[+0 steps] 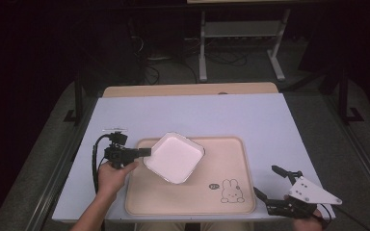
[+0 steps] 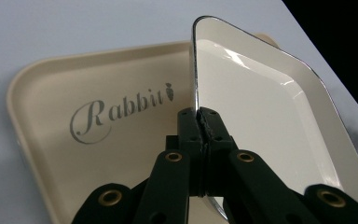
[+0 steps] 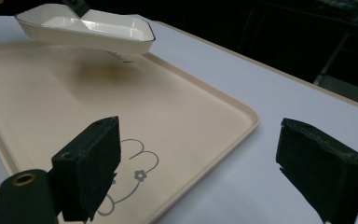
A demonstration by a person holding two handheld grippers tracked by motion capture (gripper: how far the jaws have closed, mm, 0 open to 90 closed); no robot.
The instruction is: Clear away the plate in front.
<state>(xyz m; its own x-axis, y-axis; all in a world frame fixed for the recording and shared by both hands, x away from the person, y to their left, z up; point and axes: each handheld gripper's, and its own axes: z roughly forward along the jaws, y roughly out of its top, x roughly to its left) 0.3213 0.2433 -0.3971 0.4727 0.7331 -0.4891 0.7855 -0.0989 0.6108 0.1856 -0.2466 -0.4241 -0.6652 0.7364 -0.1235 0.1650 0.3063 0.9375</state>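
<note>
One thin rim is all your left claw [image 1: 145, 152] pinches: the white square dish [image 1: 174, 157] could slip onto the rabbit tray [image 1: 221, 159]; your right claw [image 1: 271, 183] stands open.

left gripper [image 1: 144, 152] clamped shut; right gripper [image 1: 270, 180] jaws wide apart

A dim lab set up for recording
A lone white worktop [image 1: 250, 115] stands on grey carpet [image 1: 318, 115] in a dark room, with loose cables [image 1: 221, 57] and a metal stand's legs [image 1: 241, 38] behind it, and nothing homely around
</note>
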